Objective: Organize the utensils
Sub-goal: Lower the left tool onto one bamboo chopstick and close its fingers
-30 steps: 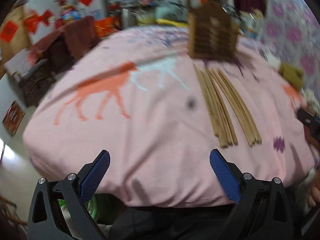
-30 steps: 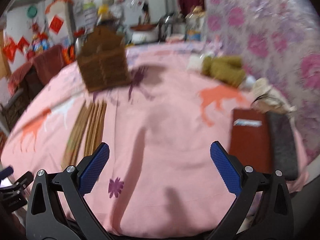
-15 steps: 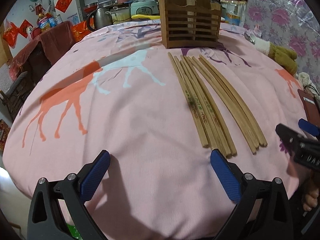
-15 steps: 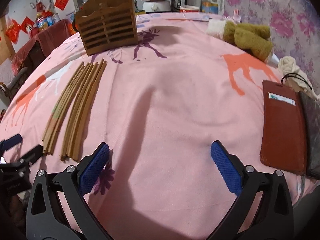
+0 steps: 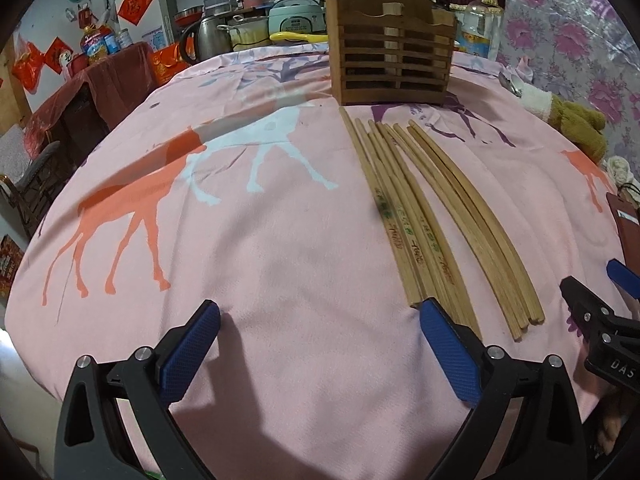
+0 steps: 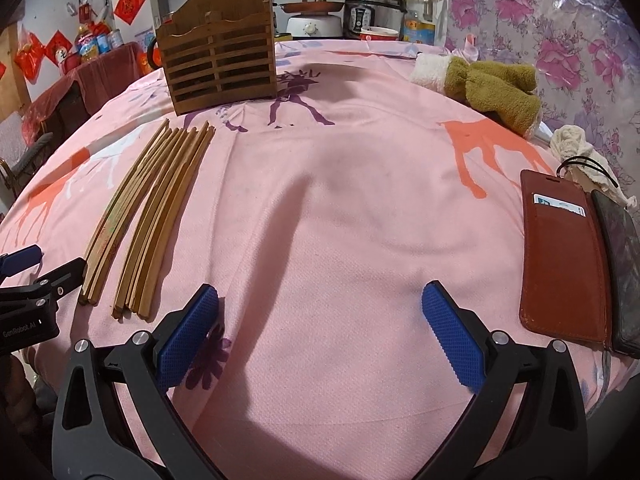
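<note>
Several wooden chopsticks (image 5: 420, 208) lie side by side in two bundles on the pink horse-print cloth (image 5: 240, 240). Their far ends point toward a slatted wooden holder (image 5: 390, 68) standing upright at the back. My left gripper (image 5: 316, 344) is open and empty above the near cloth, its right finger just short of the chopsticks' near ends. The right wrist view shows the chopsticks (image 6: 156, 208) at the left and the holder (image 6: 218, 68) behind them. My right gripper (image 6: 320, 336) is open and empty over bare cloth, to the right of the chopsticks.
A brown phone wallet (image 6: 560, 252) and a dark phone (image 6: 620, 272) lie at the right edge. Olive and white cloth (image 6: 492, 84) sits at the back right. Pots, a kettle (image 5: 208, 36) and a rice cooker (image 6: 374, 12) crowd the counter behind the table.
Both grippers have moved forward and lower over the cloth, and the blur has settled. The chopsticks and holder now look closer. Both grippers stay open.
</note>
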{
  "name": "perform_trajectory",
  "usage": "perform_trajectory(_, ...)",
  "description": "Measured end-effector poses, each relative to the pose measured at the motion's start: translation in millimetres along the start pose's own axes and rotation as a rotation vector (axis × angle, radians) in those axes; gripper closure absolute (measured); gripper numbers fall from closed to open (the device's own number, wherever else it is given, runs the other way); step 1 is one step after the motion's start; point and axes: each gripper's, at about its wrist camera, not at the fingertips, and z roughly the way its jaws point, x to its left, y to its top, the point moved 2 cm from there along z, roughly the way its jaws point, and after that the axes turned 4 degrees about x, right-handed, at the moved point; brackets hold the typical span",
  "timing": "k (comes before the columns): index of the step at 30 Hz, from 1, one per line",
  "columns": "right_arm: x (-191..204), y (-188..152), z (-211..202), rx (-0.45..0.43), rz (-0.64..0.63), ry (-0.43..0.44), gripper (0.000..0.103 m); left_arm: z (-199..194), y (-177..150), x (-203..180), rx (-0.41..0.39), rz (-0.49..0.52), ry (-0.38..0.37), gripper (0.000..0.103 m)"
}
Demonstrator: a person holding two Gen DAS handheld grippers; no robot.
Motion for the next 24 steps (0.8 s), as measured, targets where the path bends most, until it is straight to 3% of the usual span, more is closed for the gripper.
perform_trajectory(6, 0.3, -0.2, 0.2, -0.001, 0.001, 0.001, 0.005, 6.3, 8.3, -3.2, -0.014, 0.019, 0.035, 0.004)
perform_trajectory(11, 0.3, 0.2, 0.2, -0.001, 0.002, 0.002, 0.005, 10.5, 11.2, 28.3, -0.018, -0.051, 0.114, 0.004)
perform_trajectory(15, 0.4, -0.3, 0.4, -0.002, 0.003, 0.003, 0.005, 9.0, 2.5, 44.8, -0.01, -0.11, 0.052, 0.004)
perform_trajectory(24, 0.4, 0.0, 0.4, -0.003, 0.004, 0.005, 0.005, 11.4, -0.1, 37.4, -0.062, -0.118, 0.035, 0.006)
